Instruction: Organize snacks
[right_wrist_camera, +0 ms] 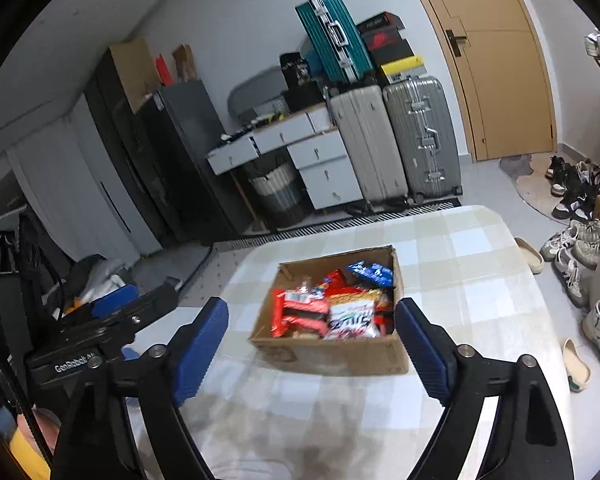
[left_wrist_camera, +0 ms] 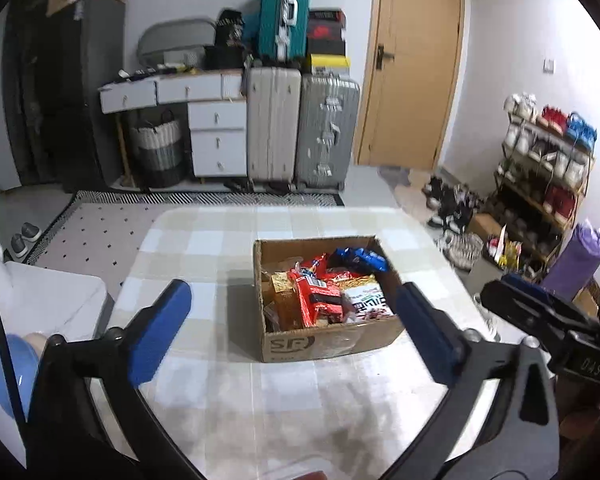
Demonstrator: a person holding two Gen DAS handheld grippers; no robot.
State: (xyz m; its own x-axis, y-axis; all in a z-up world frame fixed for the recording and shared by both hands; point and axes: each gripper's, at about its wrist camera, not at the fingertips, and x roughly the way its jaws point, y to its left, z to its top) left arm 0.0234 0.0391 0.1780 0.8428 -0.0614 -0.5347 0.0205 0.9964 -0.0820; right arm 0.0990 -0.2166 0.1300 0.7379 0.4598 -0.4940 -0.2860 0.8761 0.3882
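A cardboard box [left_wrist_camera: 324, 342] stands on the checkered table [left_wrist_camera: 220, 248] and holds several snack packs: red ones [left_wrist_camera: 320, 300], a blue one [left_wrist_camera: 360, 258], a white one [left_wrist_camera: 370, 300]. My left gripper [left_wrist_camera: 292, 328] is open and empty, raised before the box. In the right wrist view the box [right_wrist_camera: 340, 354] holds red packs [right_wrist_camera: 300, 312], a white pack [right_wrist_camera: 352, 318] and a blue pack [right_wrist_camera: 372, 272]. My right gripper [right_wrist_camera: 312, 344] is open and empty, just short of the box. The right gripper also shows at the right of the left wrist view [left_wrist_camera: 540, 312].
Suitcases [left_wrist_camera: 304, 128], a white drawer unit [left_wrist_camera: 216, 140] and a basket [left_wrist_camera: 156, 152] line the far wall. A wooden door [left_wrist_camera: 412, 64] is behind. A shoe rack [left_wrist_camera: 540, 168] and loose shoes [right_wrist_camera: 572, 256] lie right of the table. A white chair [left_wrist_camera: 48, 296] stands left.
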